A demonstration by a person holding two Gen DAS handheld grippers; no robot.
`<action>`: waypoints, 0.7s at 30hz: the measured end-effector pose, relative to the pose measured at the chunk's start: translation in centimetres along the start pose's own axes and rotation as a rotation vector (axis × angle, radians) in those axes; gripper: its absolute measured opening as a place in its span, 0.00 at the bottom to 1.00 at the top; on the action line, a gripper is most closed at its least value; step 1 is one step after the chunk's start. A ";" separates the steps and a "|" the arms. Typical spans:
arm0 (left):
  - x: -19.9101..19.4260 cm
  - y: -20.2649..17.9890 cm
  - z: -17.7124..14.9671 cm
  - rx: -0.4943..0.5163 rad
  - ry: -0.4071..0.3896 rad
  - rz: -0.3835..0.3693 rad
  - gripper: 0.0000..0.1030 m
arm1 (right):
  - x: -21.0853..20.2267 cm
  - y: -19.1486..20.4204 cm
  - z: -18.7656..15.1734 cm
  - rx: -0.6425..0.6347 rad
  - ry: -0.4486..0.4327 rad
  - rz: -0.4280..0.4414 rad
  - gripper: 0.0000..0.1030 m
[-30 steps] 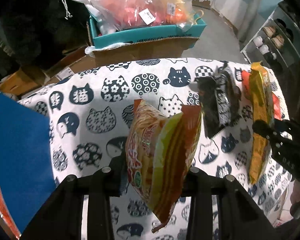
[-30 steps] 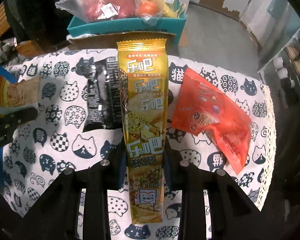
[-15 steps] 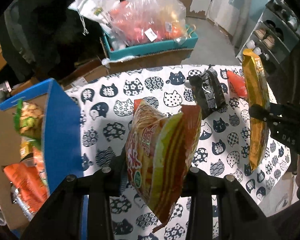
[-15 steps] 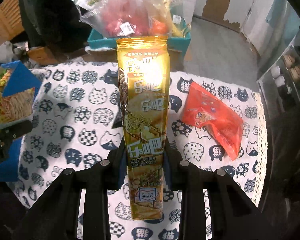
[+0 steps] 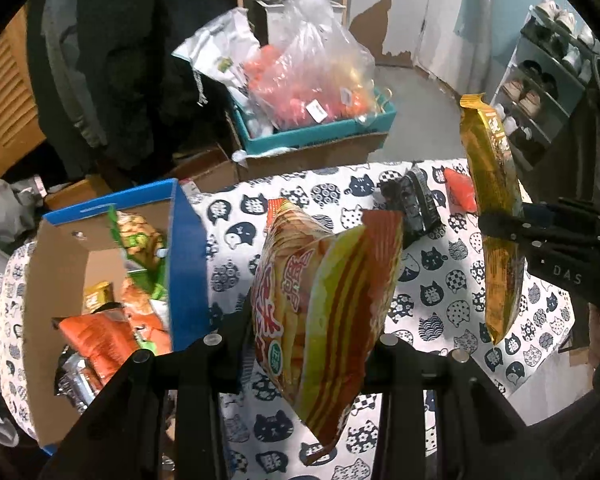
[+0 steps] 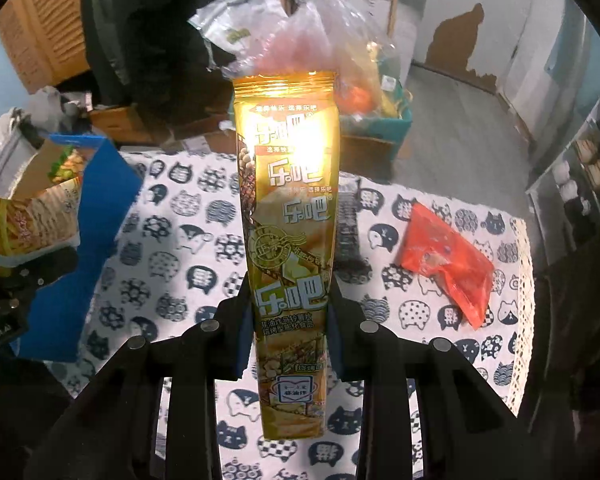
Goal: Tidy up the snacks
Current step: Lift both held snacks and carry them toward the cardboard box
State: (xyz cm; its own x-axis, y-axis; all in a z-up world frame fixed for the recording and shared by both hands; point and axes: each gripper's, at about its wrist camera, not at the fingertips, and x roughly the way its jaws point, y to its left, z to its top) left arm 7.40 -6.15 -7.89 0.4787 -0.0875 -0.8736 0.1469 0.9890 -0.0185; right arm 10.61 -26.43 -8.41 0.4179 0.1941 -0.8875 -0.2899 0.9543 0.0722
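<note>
Both tools have lifted off the worktop (image 5: 340, 184), left tool (image 5: 312, 344) clenching the chip bag (image 5: 324, 300), right tool (image 6: 290, 328) the gold packet (image 6: 288, 216), box (image 5: 188, 248) now at nine o'clock.

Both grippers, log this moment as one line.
left gripper: shut on chips bag | right gripper: shut on gold pack | box: part full | table: black pack, red pack

4 loose snack packets (image 5: 324, 304), 1 box (image 5: 188, 256)

Gold packet (image 6: 288, 216) upright, orange bag (image 5: 324, 308) (puffy) tilted.
</note>
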 end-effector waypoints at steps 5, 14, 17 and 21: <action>-1.7 1.2 0.0 -0.030 -0.026 -0.014 0.36 | -1.1 1.9 0.8 -0.023 -0.027 0.023 0.28; -3.6 4.3 -0.9 -0.070 -0.056 -0.011 0.36 | -2.3 6.5 2.9 -0.065 -0.071 0.103 0.28; -4.4 5.6 -1.2 -0.090 -0.073 -0.004 0.36 | -2.7 8.3 3.7 -0.084 -0.088 0.116 0.28; -5.6 7.4 -1.5 -0.114 -0.095 0.006 0.36 | -2.8 11.0 4.8 -0.107 -0.090 0.158 0.28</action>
State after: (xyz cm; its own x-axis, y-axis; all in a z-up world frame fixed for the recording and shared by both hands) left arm 4.49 1.86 -3.85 0.5601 -0.0875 -0.8238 0.0469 0.9962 -0.0739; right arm 10.38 -15.40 -2.93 0.4334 0.3633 -0.8247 -0.4454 0.8819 0.1545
